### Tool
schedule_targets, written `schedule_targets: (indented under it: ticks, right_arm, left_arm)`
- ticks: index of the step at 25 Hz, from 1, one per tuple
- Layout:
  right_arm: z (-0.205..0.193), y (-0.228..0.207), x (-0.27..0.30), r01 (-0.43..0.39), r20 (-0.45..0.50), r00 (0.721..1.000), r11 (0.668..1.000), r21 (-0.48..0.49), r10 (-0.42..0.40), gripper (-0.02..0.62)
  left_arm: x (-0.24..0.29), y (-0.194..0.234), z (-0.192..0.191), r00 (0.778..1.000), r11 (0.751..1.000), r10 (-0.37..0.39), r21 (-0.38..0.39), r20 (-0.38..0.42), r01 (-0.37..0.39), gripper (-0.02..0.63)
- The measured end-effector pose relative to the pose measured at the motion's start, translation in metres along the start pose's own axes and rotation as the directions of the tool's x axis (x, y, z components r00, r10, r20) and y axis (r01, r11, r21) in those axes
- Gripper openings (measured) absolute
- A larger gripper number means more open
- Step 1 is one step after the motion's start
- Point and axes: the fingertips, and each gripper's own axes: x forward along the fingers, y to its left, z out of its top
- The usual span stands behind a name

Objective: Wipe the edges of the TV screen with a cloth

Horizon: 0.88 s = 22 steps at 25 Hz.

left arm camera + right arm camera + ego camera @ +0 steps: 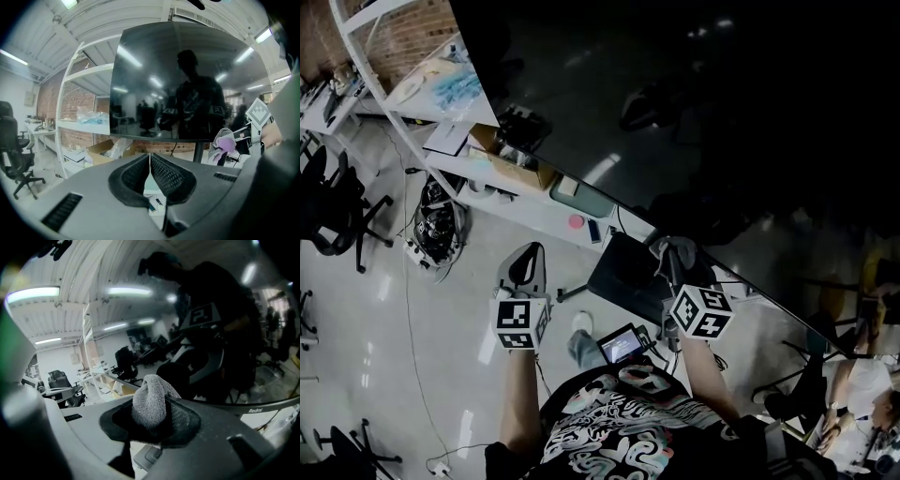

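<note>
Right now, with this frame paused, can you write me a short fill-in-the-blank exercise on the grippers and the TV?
The right gripper is shut on the cloth; the left gripper is shut on ____.
The TV screen is dark and mirrors the room, so it is switched ____.
The lettering on its lower bezel reads ____.
Missing words: nothing; off; Redmi.

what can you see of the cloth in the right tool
The cloth is grey, nubby terry-like fabric, bunched into a rounded fold that stands up out of the right tool, whose jaws are shut on it. In the left gripper view it looks pale lilac. It sits near the lower edge of the TV screen; contact is unclear.
</note>
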Motion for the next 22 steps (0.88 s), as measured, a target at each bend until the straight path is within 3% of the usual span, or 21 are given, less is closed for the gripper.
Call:
schedule_targets:
  ticks: [22]
  right_arm:
    - [0.007,0.042,0.039,-0.023,-0.015,1.0,0.999,0.026,0.024,0.149]
  left_arm:
    - [0.02,0.045,0.009,1.0,1.0,0.0,-0.004,-0.009,0.0,0.025]
